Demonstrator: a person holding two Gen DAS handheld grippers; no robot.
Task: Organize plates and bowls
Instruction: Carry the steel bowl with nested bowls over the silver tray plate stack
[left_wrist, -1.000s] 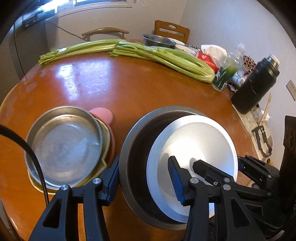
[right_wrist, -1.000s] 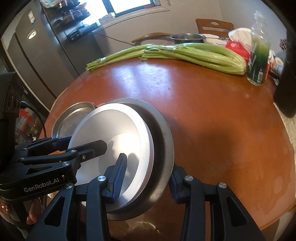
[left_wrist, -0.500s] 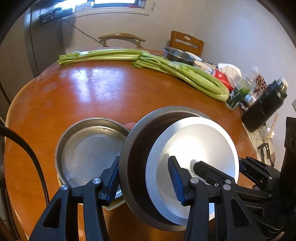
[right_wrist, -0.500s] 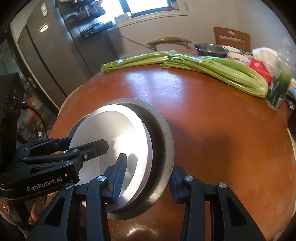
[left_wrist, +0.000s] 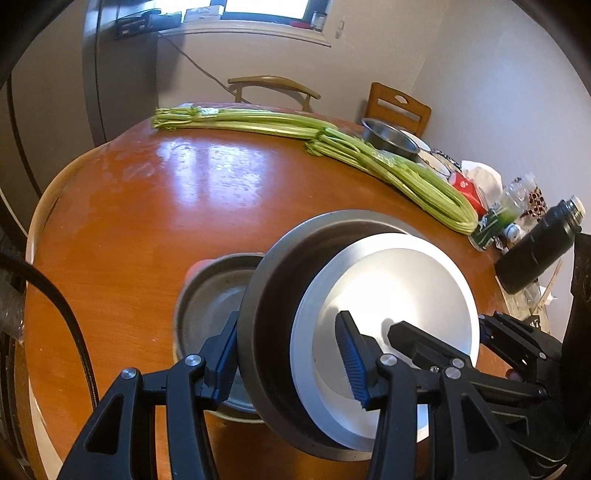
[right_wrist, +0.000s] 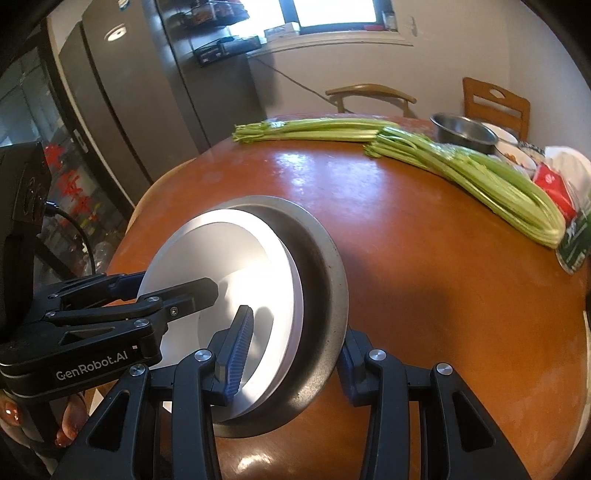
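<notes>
Round, glossy brown table (left_wrist: 155, 221) fills both views, with celery stalks (left_wrist: 369, 155) along its far side and a dark flask (left_wrist: 535, 251) at one edge.

Left gripper (left_wrist: 288, 354) is clamped on the near rim of the large grey metal pan (left_wrist: 273, 325): one pad outside the wall, the other inside. Right gripper (right_wrist: 295, 339) is clamped on the opposite rim of the same pan. A white plate (left_wrist: 399, 295) lies tilted inside the pan, leaning toward the right gripper's side.

Change over the last second: the pan, carried between both grippers, has shifted across the table toward the second stack. The shallow steel dish (left_wrist: 210, 295), resting on a pink plate (left_wrist: 195, 267), was fully exposed beside the pan a second ago; now the pan's rim overlaps much of it. Both grips remain unchanged.

Judgement: the stacking step is near completion. The pan appears almost centred over the steel dish; lowering it level is likely next. The loose white plate may slide if the pan tilts further.
</notes>
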